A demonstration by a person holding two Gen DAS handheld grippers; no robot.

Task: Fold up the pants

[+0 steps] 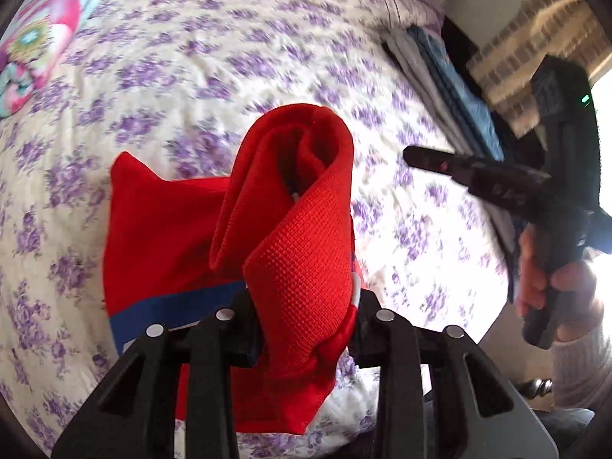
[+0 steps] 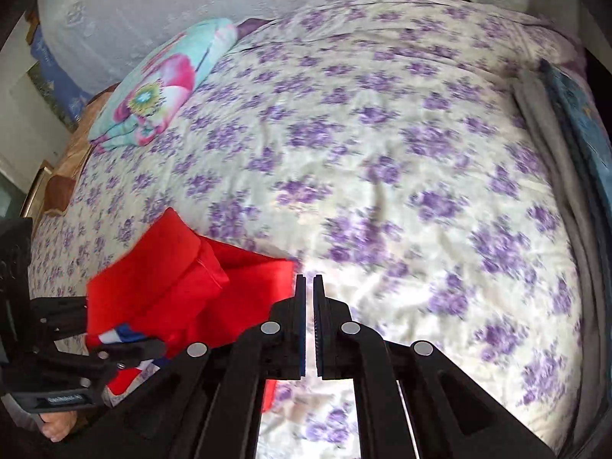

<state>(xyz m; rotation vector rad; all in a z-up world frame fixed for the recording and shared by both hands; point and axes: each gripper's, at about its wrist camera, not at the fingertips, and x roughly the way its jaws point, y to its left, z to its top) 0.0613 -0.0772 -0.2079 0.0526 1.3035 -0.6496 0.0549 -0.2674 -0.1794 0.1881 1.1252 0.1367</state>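
The red pants with a blue and white stripe are bunched and folded. My left gripper is shut on a thick fold of them and holds it up above the bed; the rest hangs down to the left. In the right wrist view the pants show at lower left, held by the left gripper. My right gripper is shut and empty, to the right of the pants over the bedspread. It also shows in the left wrist view, held by a hand, apart from the pants.
A bed with a white, purple-flowered bedspread fills both views. A floral pillow lies at the far left. Folded grey and blue cloths are stacked at the right edge of the bed. A brick wall stands beyond.
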